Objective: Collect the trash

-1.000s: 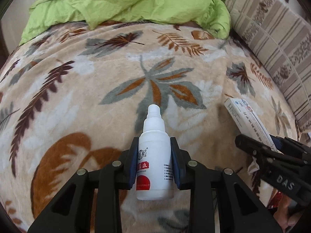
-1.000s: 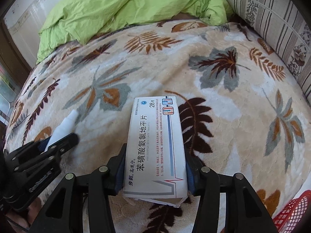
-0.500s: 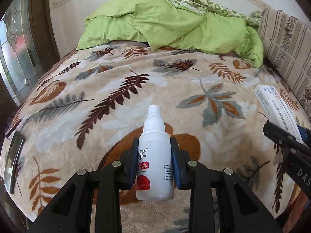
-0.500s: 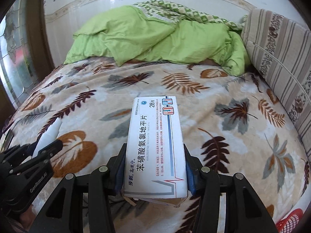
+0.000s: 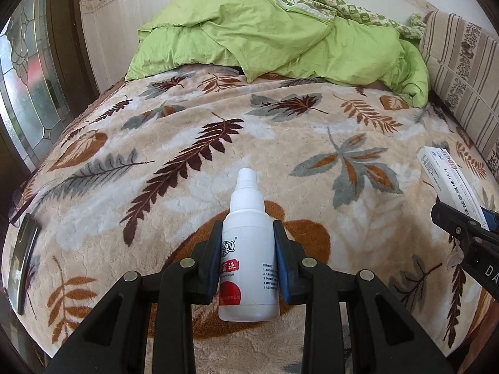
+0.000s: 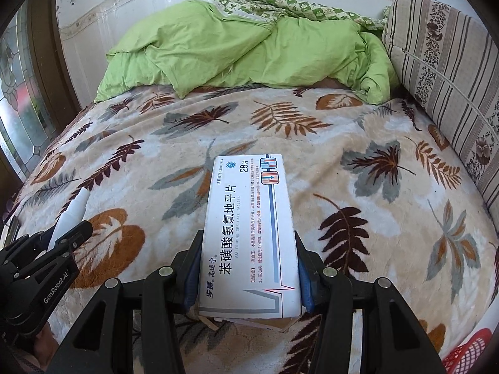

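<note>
We hold two pieces of trash above a bed (image 5: 174, 143) covered by a beige fleece blanket with a leaf pattern.

In our left gripper (image 5: 248, 258) is a small white plastic dropper bottle (image 5: 248, 258). The jaws are closed part-way on its round body, one pad on each side of the label, with the narrow capped nozzle pointing away from us. It looks light and fairly rigid, but the smooth curved wall could slip or roll between the pads, so the middle of the body, where we have it, seems the best place to grip. Its label carries a red panel with white Chinese characters, a red disc below, and small print too fine to read.

In our right gripper (image 6: 248, 268) is a flat white medicine box (image 6: 248, 233), clamped across its long edges with the jaws set wider. We judge it to be light card, possibly empty, that would crush under a hard squeeze; paper pokes out at its near end. Large Chinese characters run along it, with "AMLODIPINE BESILATE TABLETS" beneath and "28" near the far end.

The left gripper's side reads "GenRobot.AI". A red mesh basket (image 6: 467, 355) shows at the lower right corner of the right view, off the bed's edge.
</note>
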